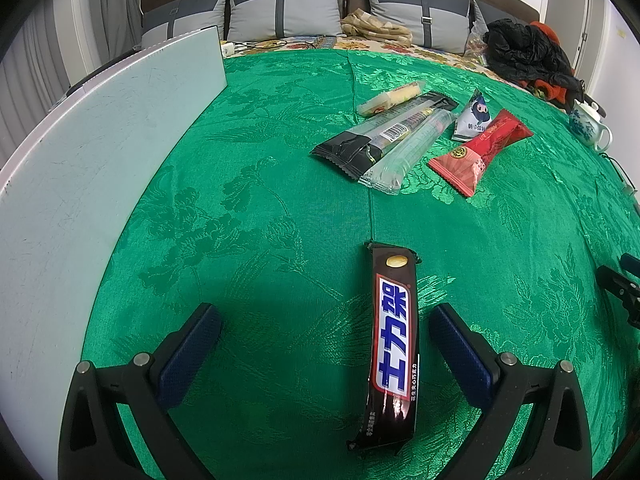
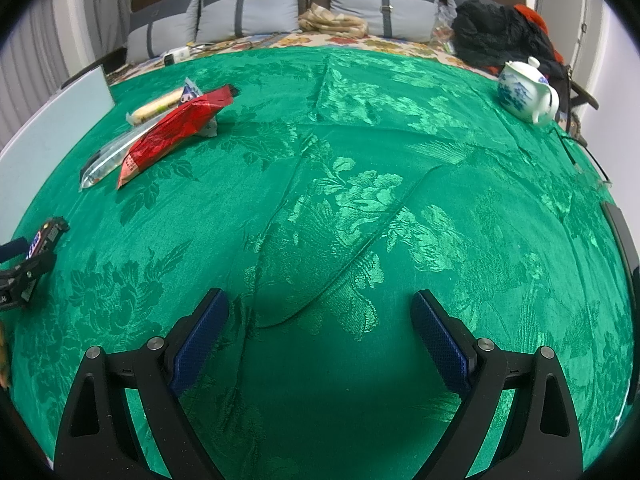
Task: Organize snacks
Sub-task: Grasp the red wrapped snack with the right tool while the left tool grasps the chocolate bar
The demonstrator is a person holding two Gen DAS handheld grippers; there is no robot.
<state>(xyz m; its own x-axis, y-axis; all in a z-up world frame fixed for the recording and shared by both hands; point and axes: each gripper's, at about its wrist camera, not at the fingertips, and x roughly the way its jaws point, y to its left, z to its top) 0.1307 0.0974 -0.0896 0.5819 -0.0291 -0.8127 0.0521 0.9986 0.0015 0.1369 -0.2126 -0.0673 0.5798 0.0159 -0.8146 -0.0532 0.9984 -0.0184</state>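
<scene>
A dark chocolate bar [image 1: 394, 344] with a blue-and-white label lies flat on the green cloth between the open fingers of my left gripper [image 1: 324, 328], closer to the right finger [image 1: 460, 356]; nothing grips it. Farther off lies a cluster of snacks: a black packet [image 1: 380, 136], a clear packet [image 1: 408, 152], a red packet [image 1: 480, 152], a yellow bar [image 1: 392, 98] and a small white pouch [image 1: 474, 118]. My right gripper [image 2: 320, 316] is open and empty over bare cloth. The red packet [image 2: 172, 132] and the chocolate bar's tip [image 2: 44, 236] show at its left.
A pale board [image 1: 100, 152] stands along the left edge of the table. A blue-and-white teapot [image 2: 528, 92] sits at the far right. The green cloth [image 2: 340, 208] has raised wrinkles. Cushions and dark clothes [image 1: 524, 52] lie behind the table.
</scene>
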